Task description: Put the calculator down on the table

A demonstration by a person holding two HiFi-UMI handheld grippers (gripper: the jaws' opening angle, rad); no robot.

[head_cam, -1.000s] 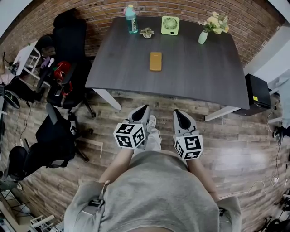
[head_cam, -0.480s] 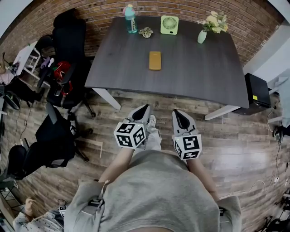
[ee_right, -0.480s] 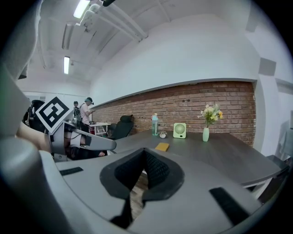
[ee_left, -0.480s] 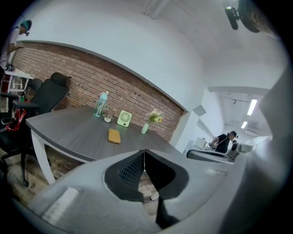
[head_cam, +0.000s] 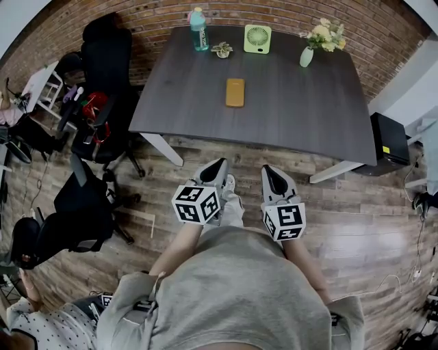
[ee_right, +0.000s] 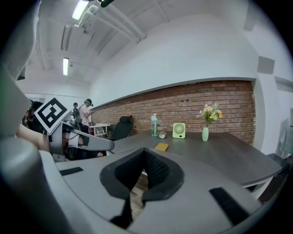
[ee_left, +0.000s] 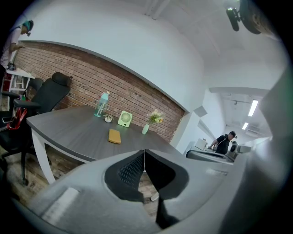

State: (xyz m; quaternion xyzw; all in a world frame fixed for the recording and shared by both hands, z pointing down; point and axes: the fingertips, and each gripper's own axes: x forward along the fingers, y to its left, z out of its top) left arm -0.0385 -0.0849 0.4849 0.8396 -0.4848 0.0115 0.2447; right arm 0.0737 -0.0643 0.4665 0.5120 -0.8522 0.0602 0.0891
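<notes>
Left claw [head_cam: 217, 165] and right claw [head_cam: 267, 170], jaws pressed together on nothing, hang over the plank floor [head_cam: 356, 219] short of the counter [head_cam: 301, 116]. The orange calculator [head_cam: 235, 92] lies flat mid-counter; a brick wall [head_cam: 287, 12] runs behind.

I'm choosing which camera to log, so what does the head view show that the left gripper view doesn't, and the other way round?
Only the head view: the wearer's grey shirt and a black box on the floor by the table's right end.
Only the left gripper view: ceiling lights and a person standing far off at the right.
Both: the table with the calculator lying flat on it, the bottle, fan and vase at its far edge, and the left claw, shut and empty in its own view.
</notes>
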